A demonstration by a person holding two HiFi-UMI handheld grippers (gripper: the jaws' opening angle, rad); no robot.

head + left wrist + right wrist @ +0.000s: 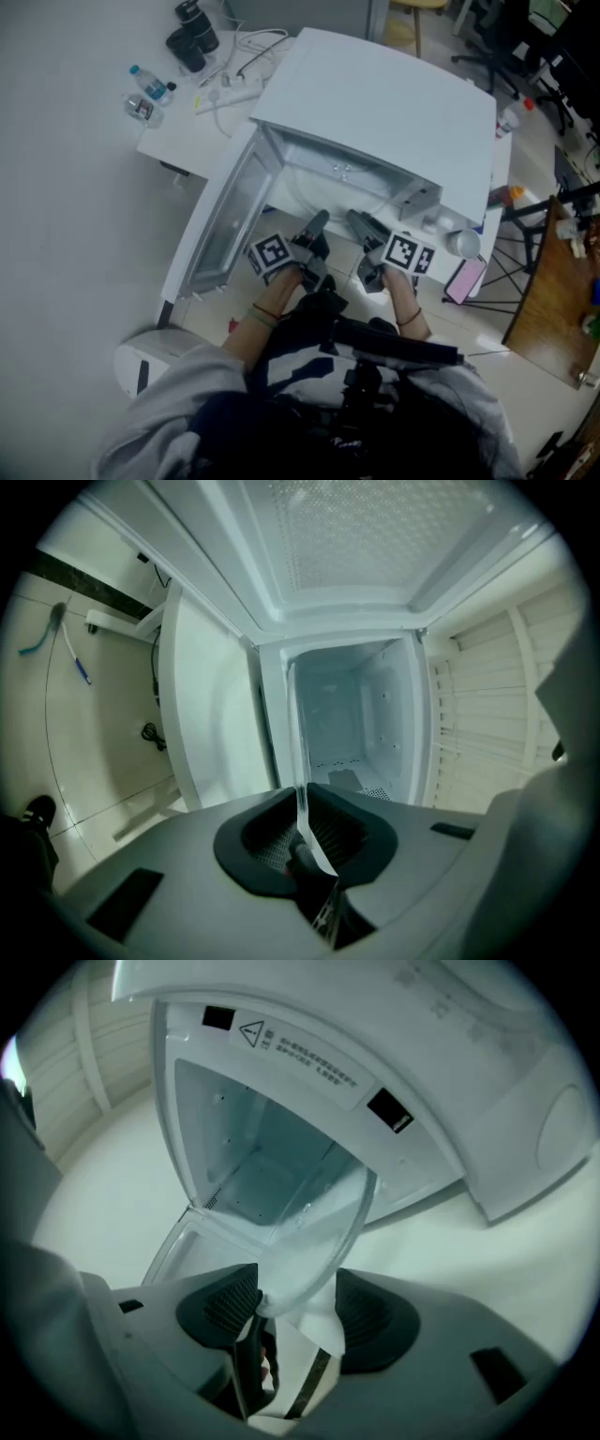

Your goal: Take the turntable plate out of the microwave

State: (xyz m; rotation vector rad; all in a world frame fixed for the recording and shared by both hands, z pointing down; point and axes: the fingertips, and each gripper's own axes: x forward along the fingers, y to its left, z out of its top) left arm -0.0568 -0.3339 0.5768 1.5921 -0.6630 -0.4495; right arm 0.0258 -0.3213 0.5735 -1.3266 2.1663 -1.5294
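The glass turntable plate [309,1232] is in front of the mouth of the microwave [375,103], whose cavity looks bare behind it. It is carried between the two grippers rather than resting on the cavity floor. The left gripper [305,841] is closed on the plate's rim, which shows edge-on as a thin glass line pinched between its pads. The right gripper [295,1312] stands wide open: the opposite rim lies between its jaws, close to one pad, but is not squeezed. So, by my reading, one grip carries the glass alone. The sound move is to close the right jaws squarely on the rim before drawing the plate farther out. Then both grippers should travel together at one height, so the plate neither twists nor slips from smooth pads. The open door [225,216] stands just to the left and needs clearance. The worktop [187,131] beside the microwave looks a likely place to put it down.
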